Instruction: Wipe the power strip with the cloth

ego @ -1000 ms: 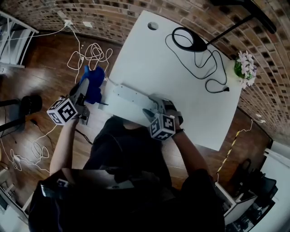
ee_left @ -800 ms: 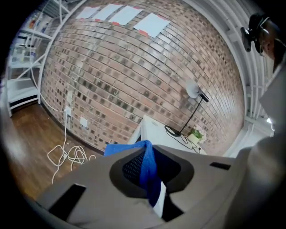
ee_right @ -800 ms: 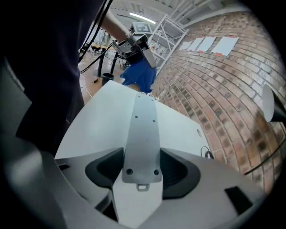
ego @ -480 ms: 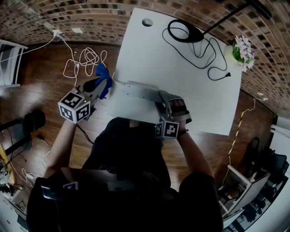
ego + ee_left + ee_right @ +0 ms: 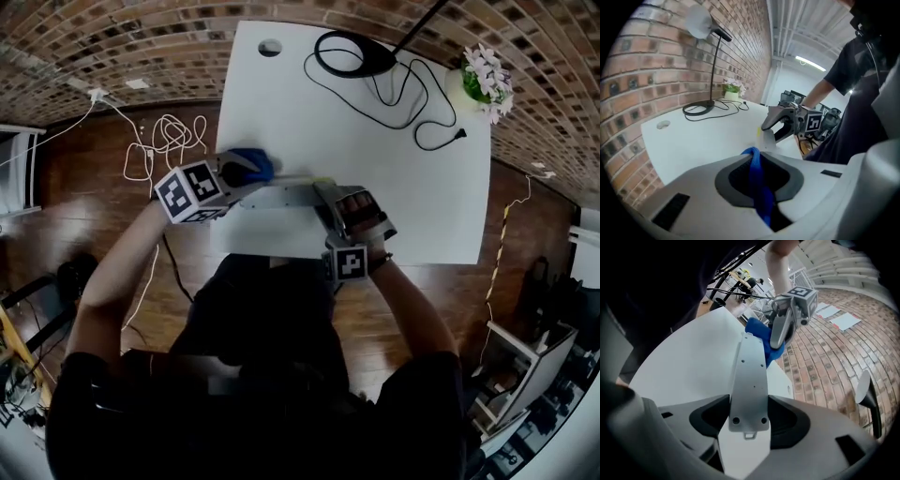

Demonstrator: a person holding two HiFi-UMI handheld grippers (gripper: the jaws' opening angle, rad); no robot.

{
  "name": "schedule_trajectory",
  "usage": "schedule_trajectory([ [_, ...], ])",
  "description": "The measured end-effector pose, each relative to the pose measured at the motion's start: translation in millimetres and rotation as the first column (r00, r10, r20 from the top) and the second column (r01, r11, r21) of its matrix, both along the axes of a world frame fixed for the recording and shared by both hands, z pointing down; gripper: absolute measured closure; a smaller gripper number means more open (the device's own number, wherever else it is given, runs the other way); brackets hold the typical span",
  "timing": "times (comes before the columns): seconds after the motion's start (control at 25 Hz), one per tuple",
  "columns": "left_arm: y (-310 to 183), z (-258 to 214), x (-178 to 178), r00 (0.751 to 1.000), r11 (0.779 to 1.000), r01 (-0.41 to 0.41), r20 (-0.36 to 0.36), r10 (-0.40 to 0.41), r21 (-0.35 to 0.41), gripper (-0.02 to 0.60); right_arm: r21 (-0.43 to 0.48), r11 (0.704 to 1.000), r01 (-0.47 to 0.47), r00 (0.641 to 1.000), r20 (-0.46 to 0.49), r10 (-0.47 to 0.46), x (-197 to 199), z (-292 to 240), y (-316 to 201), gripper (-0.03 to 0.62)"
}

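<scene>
A long pale grey power strip (image 5: 281,196) lies near the white table's front edge, its underside with screw holes facing up in the right gripper view (image 5: 750,376). My right gripper (image 5: 326,195) is shut on its near end (image 5: 749,416); the jaws have just closed a little with the strip between them. A blue cloth (image 5: 252,164) is pinched in my left gripper (image 5: 236,175), whose jaws are shut on it (image 5: 757,161). The cloth (image 5: 761,342) sits at the strip's far left end, touching it.
A black lamp base (image 5: 354,54) with its coiled black cord (image 5: 412,103) and a small flower pot (image 5: 480,77) stand at the table's back. White cables (image 5: 164,141) lie on the wooden floor to the left. A brick wall runs behind the table (image 5: 394,187).
My left gripper has swung right from beyond the table's left edge, rolling as it went, and brought the blue cloth onto the strip's left end. The right gripper has stayed on the strip.
</scene>
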State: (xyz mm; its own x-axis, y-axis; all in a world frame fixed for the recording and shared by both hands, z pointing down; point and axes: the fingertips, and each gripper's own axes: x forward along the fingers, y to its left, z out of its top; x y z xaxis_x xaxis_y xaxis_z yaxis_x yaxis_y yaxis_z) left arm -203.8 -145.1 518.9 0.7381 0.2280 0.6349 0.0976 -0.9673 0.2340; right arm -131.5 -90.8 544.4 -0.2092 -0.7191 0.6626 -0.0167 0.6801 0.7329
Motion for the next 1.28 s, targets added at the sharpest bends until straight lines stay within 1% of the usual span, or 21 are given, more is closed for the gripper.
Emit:
schedule_trajectory([
  [0.08,2.4,10.6,7.0,0.997,0.998,-0.057,0.046,0.059,-0.04,0.532,0.011,1.0,0.013,1.0,-0.001,-0.013,1.5,0.3,-0.3,0.335],
  [0.16,6.1,18.8,13.6,0.991,0.99,-0.1,0.077,0.108,-0.103,0.515,0.019,1.0,0.022,1.0,-0.005,-0.022,3.3,1.5,-0.9,0.333],
  [0.28,14.4,23.6,22.6,0.983,0.966,-0.136,0.095,0.16,-0.219,0.503,0.022,0.999,0.033,0.999,-0.011,-0.032,6.4,5.1,-1.4,0.335],
  [0.32,16.4,25.4,23.7,0.979,0.957,-0.146,0.104,0.176,-0.252,0.481,0.019,0.999,0.037,0.999,-0.011,-0.037,7.0,6.7,-0.2,0.335],
  [0.36,19.0,26.7,23.4,0.974,0.944,-0.155,0.113,0.195,-0.292,0.446,0.015,0.999,0.042,0.999,-0.011,-0.042,6.9,7.8,1.6,0.336],
  [0.4,23.1,26.6,22.3,0.969,0.924,-0.162,0.121,0.215,-0.347,0.418,0.014,0.999,0.046,0.999,-0.011,-0.046,6.5,8.5,3.0,0.338],
  [0.48,34.4,24.1,20.1,0.959,0.866,-0.162,0.131,0.251,-0.473,0.279,0.014,0.999,0.047,0.999,-0.011,-0.047,5.9,8.6,3.1,0.338],
  [0.52,39.0,24.6,20.1,0.955,0.844,-0.159,0.138,0.263,-0.512,0.276,0.015,0.999,0.045,0.999,-0.009,-0.045,6.0,8.5,2.7,0.338],
  [0.56,42.4,27.5,20.7,0.949,0.834,-0.159,0.15,0.276,-0.529,0.276,0.016,0.999,0.043,0.999,-0.007,-0.043,6.3,8.4,2.6,0.338],
  [0.6,45.3,31.4,21.6,0.943,0.832,-0.164,0.163,0.29,-0.53,0.276,0.018,0.999,0.04,0.999,-0.006,-0.04,6.6,8.5,2.6,0.338],
  [0.68,51.3,37.9,22.5,0.927,0.836,-0.19,0.186,0.326,-0.515,0.276,0.025,0.999,0.032,0.999,-0.005,-0.032,6.5,8.6,1.9,0.339],
  [0.76,56.2,43.6,22.0,0.907,0.847,-0.23,0.21,0.365,-0.479,0.276,0.028,0.999,0.024,1.0,-0.004,-0.024,5.5,8.9,0.6,0.341],
  [0.8,57.0,46.5,21.8,0.9,0.856,-0.244,0.222,0.375,-0.456,0.298,0.028,0.999,0.02,1.0,-0.002,-0.02,5.0,9.1,0.4,0.341],
  [0.84,56.8,48.6,21.8,0.897,0.864,-0.25,0.231,0.377,-0.437,0.362,0.027,0.999,0.016,1.0,0.0,-0.016,4.6,9.2,0.3,0.341],
  [0.88,56.4,49.6,21.9,0.898,0.869,-0.246,0.237,0.371,-0.428,0.372,0.028,1.0,0.013,1.0,0.002,-0.013,4.4,9.1,0.3,0.341],
  [0.96,55.7,49.0,22.2,0.91,0.878,-0.216,0.237,0.339,-0.427,0.382,0.027,1.0,0.007,1.0,0.003,-0.007,5.1,9.5,0.3,0.341],
  [1.04,54.8,48.0,22.6,0.924,0.895,-0.187,0.237,0.3,-0.404,0.388,0.001,1.0,-0.013,1.0,0.014,0.013,6.6,11.9,1.3,0.341],
  [1.08,54.0,47.4,22.4,0.928,0.908,-0.185,0.238,0.287,-0.376,0.39,-0.028,0.999,-0.03,0.999,0.04,0.031,5.9,12.6,2.2,0.339],
  [1.12,53.2,46.7,21.8,0.929,0.922,-0.191,0.24,0.281,-0.338,0.39,-0.068,0.996,-0.049,0.995,0.086,0.055,3.6,12.2,3.5,0.33],
  [1.2,52.5,44.5,19.3,0.925,0.942,-0.225,0.248,0.287,-0.249,0.39,-0.171,0.982,-0.078,0.972,0.207,0.113,-3.3,8.2,7.8,0.306],
  [1.28,55.8,39.0,16.1,0.914,0.946,-0.277,0.259,0.314,-0.168,0.391,-0.296,0.952,-0.083,0.939,0.296,0.174,-8.7,6.0,12.6,0.306],
])
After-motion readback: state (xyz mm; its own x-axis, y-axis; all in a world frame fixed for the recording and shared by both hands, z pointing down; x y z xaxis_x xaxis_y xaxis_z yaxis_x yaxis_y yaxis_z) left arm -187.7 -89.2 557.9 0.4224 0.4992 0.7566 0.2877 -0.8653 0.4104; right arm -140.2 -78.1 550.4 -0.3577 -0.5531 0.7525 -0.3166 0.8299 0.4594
